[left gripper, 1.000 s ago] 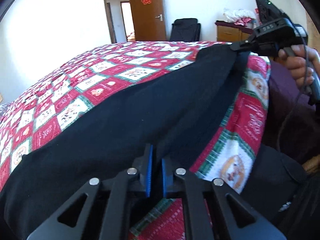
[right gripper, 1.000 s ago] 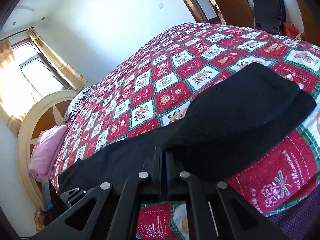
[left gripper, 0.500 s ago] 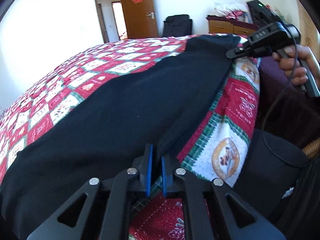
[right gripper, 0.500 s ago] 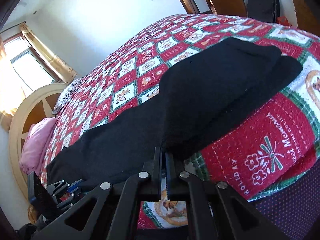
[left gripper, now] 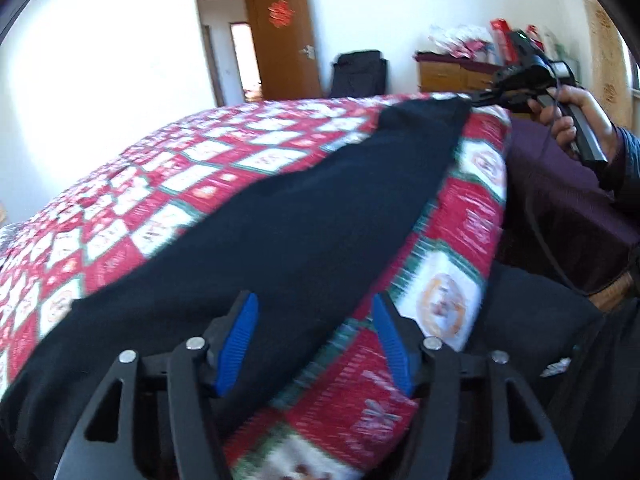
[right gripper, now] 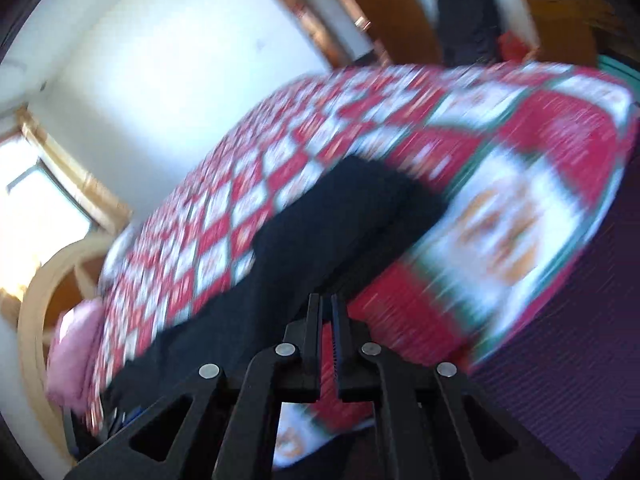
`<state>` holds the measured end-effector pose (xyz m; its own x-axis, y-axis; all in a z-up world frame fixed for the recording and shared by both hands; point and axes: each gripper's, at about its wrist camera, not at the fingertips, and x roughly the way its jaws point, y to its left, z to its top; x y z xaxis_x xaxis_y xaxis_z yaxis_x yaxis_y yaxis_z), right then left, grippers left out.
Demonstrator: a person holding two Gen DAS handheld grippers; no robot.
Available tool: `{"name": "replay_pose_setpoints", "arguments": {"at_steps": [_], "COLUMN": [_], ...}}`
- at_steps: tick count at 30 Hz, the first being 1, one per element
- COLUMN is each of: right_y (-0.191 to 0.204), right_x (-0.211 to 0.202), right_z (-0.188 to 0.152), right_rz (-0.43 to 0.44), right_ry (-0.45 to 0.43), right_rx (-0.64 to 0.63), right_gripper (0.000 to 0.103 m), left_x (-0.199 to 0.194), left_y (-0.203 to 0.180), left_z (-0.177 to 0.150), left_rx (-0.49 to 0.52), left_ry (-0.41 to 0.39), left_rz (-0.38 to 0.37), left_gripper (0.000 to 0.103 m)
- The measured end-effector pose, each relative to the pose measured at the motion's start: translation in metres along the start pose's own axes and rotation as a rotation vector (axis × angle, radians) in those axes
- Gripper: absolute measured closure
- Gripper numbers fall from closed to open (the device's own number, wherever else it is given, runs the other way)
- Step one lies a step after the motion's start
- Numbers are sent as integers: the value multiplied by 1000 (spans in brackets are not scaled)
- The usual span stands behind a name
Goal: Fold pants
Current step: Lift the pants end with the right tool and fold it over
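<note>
Blur: right wrist view is smeared all over; quilt pattern, door and headboard are streaks. Left wrist view is softer only on the quilt.
Cut off: long black fabric pants [left gripper: 304, 232] run out of the left wrist view at bottom left; the near end passes under the gripper frame, so the hem or waistband cannot be told.
Hidden: whether the right tips touch cloth is hard to read; in the left wrist view they sit at the far corner of the pants, contact too small to judge.
Landmark: red, white and green patchwork quilt [left gripper: 460, 216] on the bed.
Pants place: laid in a long strip along the quilt's near edge, one layer over another at the far end [right gripper: 360, 216].
Left gripper [left gripper: 316, 340]: blue pads spread wide and opening; the pants edge lies between them, not pressed, quilt showing by the right pad.
Right gripper [right gripper: 326, 320]: jaws almost together, a thin gap starting to open; nothing seen clamped, the pants lie just ahead and left of the tips.
Right hand [left gripper: 576, 120]: wrapped on the gripper handle past the quilt's far corner, cable hanging down.
Change: a second ago both grippers were pinched shut on the pants edge; now the left has let go and the right has swung sideways.
</note>
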<state>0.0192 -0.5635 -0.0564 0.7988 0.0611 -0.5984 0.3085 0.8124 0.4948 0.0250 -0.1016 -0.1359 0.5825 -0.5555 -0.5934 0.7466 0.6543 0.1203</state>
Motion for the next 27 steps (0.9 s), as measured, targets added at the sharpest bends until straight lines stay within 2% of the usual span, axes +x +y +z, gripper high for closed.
{"name": "replay_pose_setpoints", "arguments": {"at_steps": [1,2,4,6,10,12,15,17,18,20,23,26,27], "right_y": [-4,-9,-19,-22,-13,-10,-6,-1,0,2,1,-5,-6], "right_x": [-2,-3,2,11,22,23,17,16,17,23,37,43,42], "right_z": [8,15,29,41,53,56,58,56,55,51,49,49,49], "right_rz": [-18,-31,-11,-13,-16,-27,-44,-17,-14,-19,-70,-107,-114], "right_ry": [-21,-38,-49,-36,-46,-60,-89,-57,-38,10,47,51,45], "right_rx": [0,8,54,58,15,1,-5,-22,-25,-26,-34,-2,12], "right_gripper": [83,63,48,48,48,49,49,50,52,68,72,82,82], "left_x": [1,4,9,16,26,31,30,31,32,32,32,32,32], "left_y": [6,15,33,49,60,61,57,54,54,52,52,52,52], "left_z": [1,3,2,-1,-11,-15,-16,-16,-16,-16,-16,-17,-17], "left_rx": [-14,-38,-116,-191,-250,-263,-246,-243,-241,-236,-231,-238,-237], "left_ry": [-4,-4,2,16,44,55,50,48,47,48,49,45,44], "left_rz": [25,42,50,52,59,60,63,67,69,74,77,76,78], "left_gripper": [32,32,32,32,32,32,27,22,21,18,18,18,18]}}
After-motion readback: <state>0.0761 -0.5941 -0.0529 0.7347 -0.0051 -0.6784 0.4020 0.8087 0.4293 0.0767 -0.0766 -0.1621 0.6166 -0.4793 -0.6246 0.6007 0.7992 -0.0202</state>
